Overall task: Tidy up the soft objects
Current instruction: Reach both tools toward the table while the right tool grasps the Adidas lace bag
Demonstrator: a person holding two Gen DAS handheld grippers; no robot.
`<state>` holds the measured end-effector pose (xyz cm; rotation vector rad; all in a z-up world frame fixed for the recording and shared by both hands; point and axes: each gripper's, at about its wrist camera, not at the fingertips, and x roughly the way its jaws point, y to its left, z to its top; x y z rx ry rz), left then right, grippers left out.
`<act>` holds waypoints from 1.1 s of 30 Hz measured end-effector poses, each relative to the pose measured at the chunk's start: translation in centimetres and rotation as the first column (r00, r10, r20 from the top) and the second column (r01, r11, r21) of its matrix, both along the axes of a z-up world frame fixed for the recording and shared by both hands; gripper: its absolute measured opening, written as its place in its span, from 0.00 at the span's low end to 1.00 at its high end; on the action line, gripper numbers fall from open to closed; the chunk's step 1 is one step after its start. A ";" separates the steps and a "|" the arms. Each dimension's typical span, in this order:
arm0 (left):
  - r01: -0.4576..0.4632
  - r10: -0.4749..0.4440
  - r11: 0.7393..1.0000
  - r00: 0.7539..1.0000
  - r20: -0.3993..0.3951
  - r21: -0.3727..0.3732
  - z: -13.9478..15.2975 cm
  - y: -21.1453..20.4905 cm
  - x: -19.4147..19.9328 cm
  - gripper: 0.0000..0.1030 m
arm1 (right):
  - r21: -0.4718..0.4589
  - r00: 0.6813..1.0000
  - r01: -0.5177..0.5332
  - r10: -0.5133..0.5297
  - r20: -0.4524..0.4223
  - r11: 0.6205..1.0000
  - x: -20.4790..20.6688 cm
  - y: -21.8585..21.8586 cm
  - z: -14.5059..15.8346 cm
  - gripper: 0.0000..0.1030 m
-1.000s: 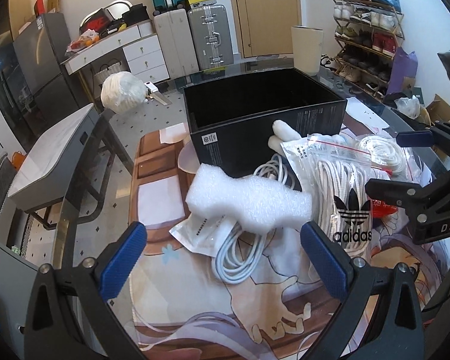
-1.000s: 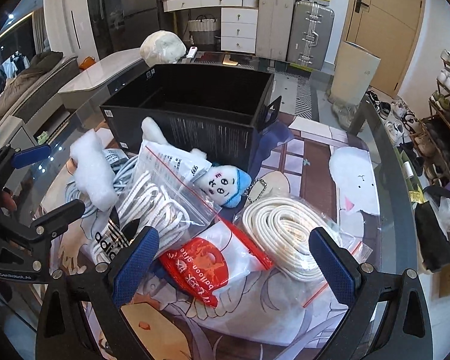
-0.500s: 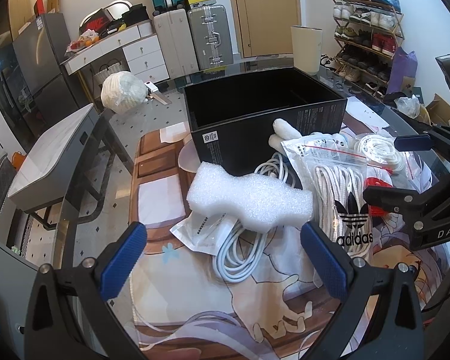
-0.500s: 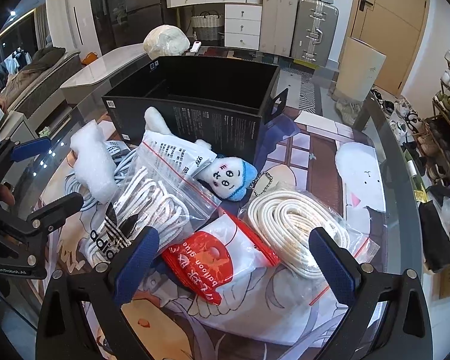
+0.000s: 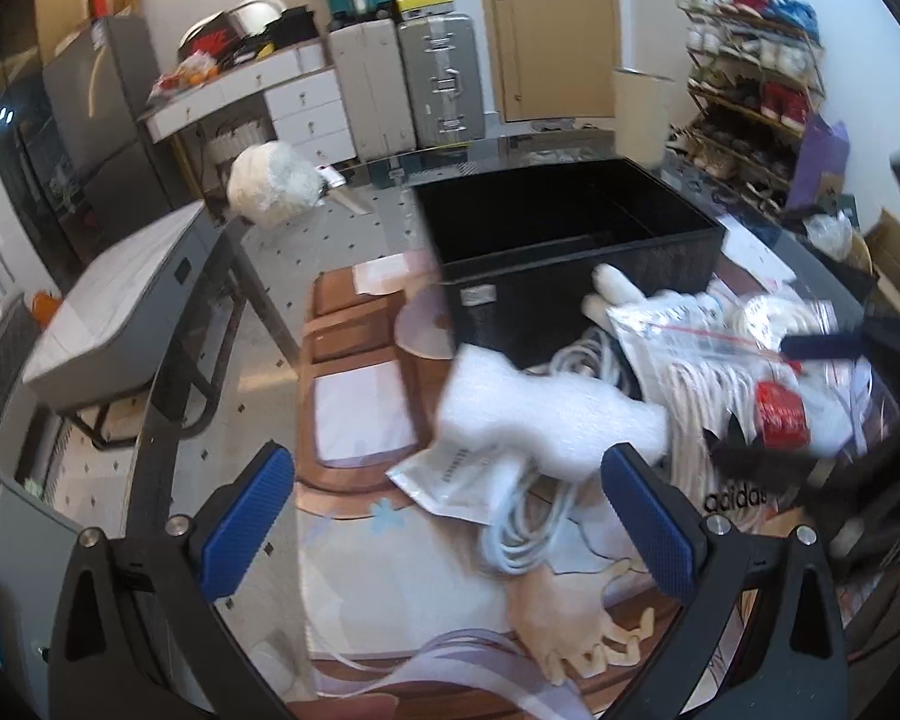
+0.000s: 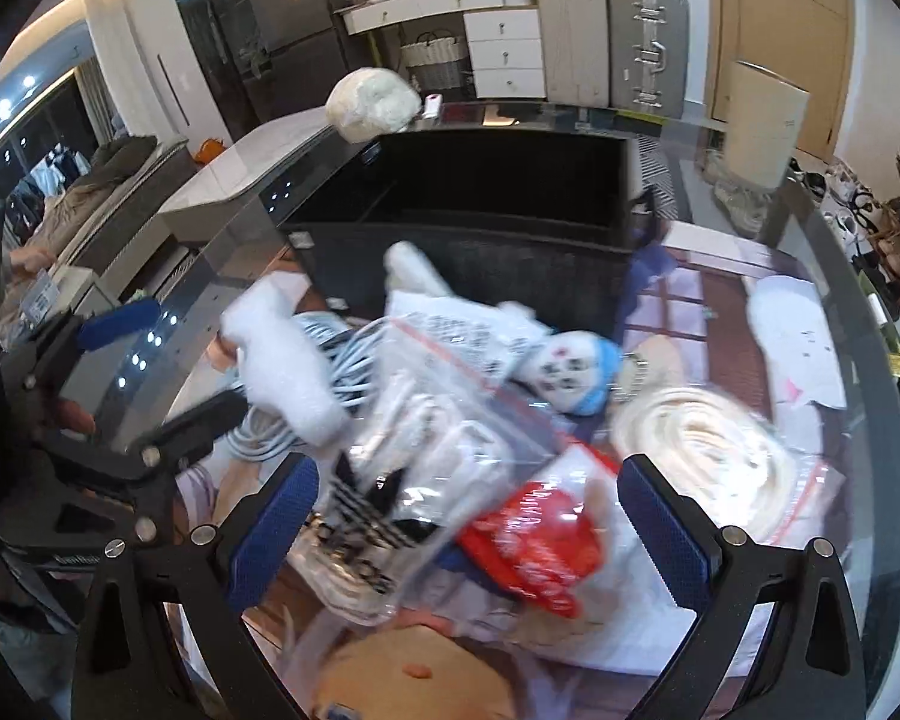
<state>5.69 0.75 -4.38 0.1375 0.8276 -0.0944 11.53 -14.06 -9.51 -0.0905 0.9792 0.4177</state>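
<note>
A pile of soft items lies in front of an open black box [image 5: 570, 240] [image 6: 468, 204]. A white foam piece [image 5: 546, 414] [image 6: 288, 360] rests on a coiled white cable [image 5: 522, 516]. A zip bag of white rope with an adidas logo [image 6: 402, 462] [image 5: 696, 420], a red-labelled bag [image 6: 534, 546], a bagged cream rope coil [image 6: 708, 456] and a small plush doll with a blue cap [image 6: 576, 366] lie beside it. My left gripper [image 5: 444, 522] is open, just short of the foam. My right gripper [image 6: 468, 522] is open, low over the adidas and red bags.
The pile lies on a printed mat [image 5: 390, 600] on a glass table [image 6: 858, 276]. A white wrapped bundle [image 5: 273, 180] sits at the table's far edge. Suitcases, drawers, a door and a shoe rack stand behind.
Both grippers have moved forward toward the pile, the left shifting leftward, the right dropping closer over the bags. Both stay open. The items have not moved.
</note>
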 end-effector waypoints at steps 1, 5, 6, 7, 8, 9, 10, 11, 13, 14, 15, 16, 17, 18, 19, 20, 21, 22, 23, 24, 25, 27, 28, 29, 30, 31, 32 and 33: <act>-0.022 0.022 1.000 1.000 -0.008 0.000 -0.1 0.5 0.2 1.00 | -0.013 1.000 -0.008 0.008 0.000 1.000 0.0 0.7 -0.3 0.99; -0.031 0.030 0.999 0.999 -0.023 -0.027 -0.5 1.3 0.5 1.00 | -0.082 1.000 -0.018 0.020 0.017 0.996 0.0 2.4 -1.4 0.89; -0.026 0.025 0.999 0.999 -0.029 -0.030 -0.7 1.3 0.5 1.00 | -0.102 0.999 -0.022 0.025 0.029 0.995 -0.1 2.6 -1.2 0.80; -0.026 0.025 0.999 0.999 -0.029 -0.024 -0.8 1.2 0.4 1.00 | -0.098 0.999 -0.026 0.029 0.030 0.995 -0.1 2.5 -1.1 0.75; -0.025 0.024 1.000 0.999 -0.029 -0.017 -0.9 1.1 0.4 1.00 | -0.086 0.999 -0.028 0.031 0.025 0.996 -0.1 2.3 -0.9 0.68; -0.021 0.020 1.000 0.999 -0.027 -0.011 -0.9 0.9 0.3 1.00 | -0.074 0.999 -0.034 0.035 0.016 0.997 -0.1 2.0 -0.8 0.60; -0.016 0.016 1.000 1.000 -0.027 -0.011 -0.9 0.8 0.3 1.00 | -0.069 0.999 -0.041 0.042 0.009 0.997 -0.1 1.8 -0.9 0.58; -0.014 0.013 1.000 1.000 -0.026 -0.011 -0.9 0.8 0.3 1.00 | -0.066 0.999 -0.047 0.047 0.007 0.997 -0.2 1.7 -1.0 0.52; -0.008 0.008 1.000 1.000 -0.024 -0.015 -0.8 0.5 0.3 1.00 | -0.060 0.998 -0.061 0.061 0.005 0.996 -0.4 1.4 -1.0 0.39; -0.005 0.005 1.000 1.000 -0.023 -0.016 -0.7 0.4 0.3 1.00 | -0.057 0.998 -0.070 0.070 0.001 0.996 -0.6 1.3 -0.9 0.29; -0.002 0.001 1.000 1.000 -0.022 -0.016 -0.7 0.2 0.3 1.00 | -0.064 0.997 -0.073 0.073 0.006 0.995 -0.8 1.2 -0.7 0.29; 0.002 -0.002 1.000 1.000 -0.021 -0.013 -0.7 0.1 0.3 1.00 | -0.071 0.997 -0.074 0.075 0.011 0.995 -1.0 1.1 -0.6 0.28; 0.004 -0.004 1.000 1.000 -0.021 -0.011 -0.6 -0.1 0.3 1.00 | -0.075 0.997 -0.075 0.076 0.018 0.994 -1.1 0.9 -0.4 0.28; 0.007 -0.007 1.000 1.000 -0.020 -0.010 -0.6 -0.2 0.2 1.00 | -0.072 0.997 -0.073 0.075 0.021 0.995 -1.3 0.6 -0.2 0.28; 0.011 -0.011 1.000 1.000 -0.021 -0.012 -0.6 -0.4 0.2 1.00 | -0.070 0.997 -0.070 0.072 0.023 0.995 -1.2 0.7 -0.2 0.28; 0.016 -0.016 1.000 1.000 -0.021 -0.014 -0.5 -0.6 0.2 1.00 | -0.068 0.997 -0.065 0.067 0.026 0.996 -1.2 0.4 0.0 0.28; 0.022 -0.022 1.000 1.000 -0.021 -0.015 -0.5 -0.8 0.2 1.00 | -0.066 0.998 -0.056 0.058 0.031 0.996 -1.2 0.1 0.2 0.28; 0.025 -0.025 1.000 0.999 -0.020 -0.013 -0.4 -1.0 0.2 1.00 | -0.064 0.998 -0.047 0.050 0.034 0.997 -1.1 -0.2 0.3 0.28; 0.027 -0.027 1.000 0.999 -0.019 -0.011 -0.4 -1.2 0.2 1.00 | -0.060 0.998 -0.042 0.044 0.037 0.997 -1.1 -0.6 0.4 0.28; 0.028 -0.028 1.000 0.999 -0.019 -0.010 -0.4 -1.4 0.2 1.00 | -0.057 0.998 -0.036 0.038 0.041 0.998 -1.0 -0.9 0.6 0.28; 0.028 -0.028 1.000 0.999 -0.019 -0.010 -0.4 -1.5 0.3 1.00 | -0.055 0.998 -0.031 0.034 0.045 0.998 -0.9 -1.0 0.7 0.28; 0.027 -0.027 0.999 0.999 -0.023 -0.017 -0.4 -1.6 0.5 1.00 | -0.056 0.998 -0.022 0.025 0.054 0.998 -0.8 -1.2 1.0 0.28; 0.026 -0.027 0.999 0.999 -0.026 -0.024 -0.2 -1.7 0.6 1.00 | -0.055 0.998 -0.020 0.023 0.057 0.998 -0.8 -1.3 1.1 0.28; 0.027 -0.028 0.999 0.999 -0.027 -0.034 -0.1 -1.8 0.8 1.00 | -0.052 0.998 -0.018 0.021 0.058 0.998 -0.8 -1.4 1.2 0.28; 0.032 -0.033 0.998 0.999 -0.024 -0.046 0.2 -2.0 0.9 1.00 | -0.047 0.998 -0.014 0.017 0.059 0.999 -1.1 -1.4 1.3 0.28; 0.038 -0.039 0.998 0.999 -0.021 -0.055 0.5 -2.3 1.1 1.00 | -0.045 0.998 -0.012 0.015 0.059 0.999 -1.1 -1.7 1.4 0.28; 0.040 -0.041 0.997 0.999 -0.019 -0.058 0.6 -2.7 1.4 1.00 | -0.043 0.998 -0.009 0.012 0.059 0.999 -1.0 -1.7 1.4 0.28; 0.041 -0.042 0.998 0.999 -0.021 -0.058 0.7 -3.1 1.9 1.00 | -0.041 0.998 -0.002 0.004 0.058 0.999 -0.9 -1.9 1.4 0.28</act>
